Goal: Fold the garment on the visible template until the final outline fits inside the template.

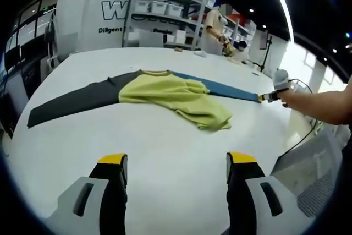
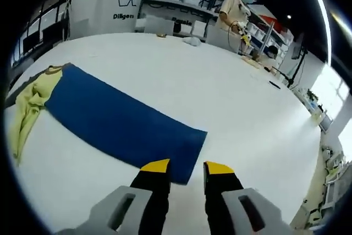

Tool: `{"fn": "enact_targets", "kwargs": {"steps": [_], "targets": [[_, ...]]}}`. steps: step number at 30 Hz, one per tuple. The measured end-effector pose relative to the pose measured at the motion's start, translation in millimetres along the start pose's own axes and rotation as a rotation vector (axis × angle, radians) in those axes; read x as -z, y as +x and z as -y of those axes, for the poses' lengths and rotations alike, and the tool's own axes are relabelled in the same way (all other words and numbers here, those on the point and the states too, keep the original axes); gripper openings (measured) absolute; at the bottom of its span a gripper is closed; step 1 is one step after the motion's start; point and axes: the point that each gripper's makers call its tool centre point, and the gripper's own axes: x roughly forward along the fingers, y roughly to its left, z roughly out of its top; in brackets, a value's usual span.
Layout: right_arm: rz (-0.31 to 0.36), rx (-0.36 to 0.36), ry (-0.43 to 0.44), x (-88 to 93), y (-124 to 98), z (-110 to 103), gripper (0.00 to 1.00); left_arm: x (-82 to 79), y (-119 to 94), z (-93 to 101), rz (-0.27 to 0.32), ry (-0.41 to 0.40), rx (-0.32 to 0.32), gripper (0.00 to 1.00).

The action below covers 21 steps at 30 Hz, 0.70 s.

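Spread across a white table (image 1: 165, 163): a garment (image 1: 165, 94) with yellow body, dark left sleeve and blue right sleeve (image 2: 121, 119).

Left gripper (image 1: 177, 163) poised near the table's close edge, jaws wide apart, gripping nothing, well short of the cloth. Right gripper (image 2: 186, 167) at the blue cuff's end, jaws parted narrowly, tips just over its edge; grip on it impossible to tell.

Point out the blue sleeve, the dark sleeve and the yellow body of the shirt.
blue sleeve (image 2: 124, 122), right gripper view, middle of the sleeve.
dark sleeve (image 1: 77, 100), left gripper view, mid-length.
yellow body (image 1: 170, 94), left gripper view, bunched middle.
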Motion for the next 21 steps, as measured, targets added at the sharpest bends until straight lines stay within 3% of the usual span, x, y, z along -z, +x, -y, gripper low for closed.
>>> {"fn": "enact_targets", "kwargs": {"steps": [4,7,9,14,21], "targets": [[0.052,0.009,0.015,-13.5,-19.1,2.9,0.20,-2.2,-0.3,2.1,0.007,0.010,0.005,0.69],[0.118,-0.010,0.004,-33.2,-38.1,-4.9,0.18,-3.6,-0.7,3.1,0.012,0.013,0.008,0.69],[0.161,-0.037,-0.024,-46.7,-50.7,-16.1,0.16,-4.9,-1.0,3.9,0.016,0.018,0.009,0.68],[0.267,-0.144,-0.115,-79.3,-86.4,-68.5,0.16,-7.8,-1.9,8.1,0.025,0.030,0.018,0.68],[0.321,-0.226,-0.172,-94.8,-108.1,-109.7,0.15,-11.3,-5.3,6.8,0.042,0.035,0.014,0.67]]}}
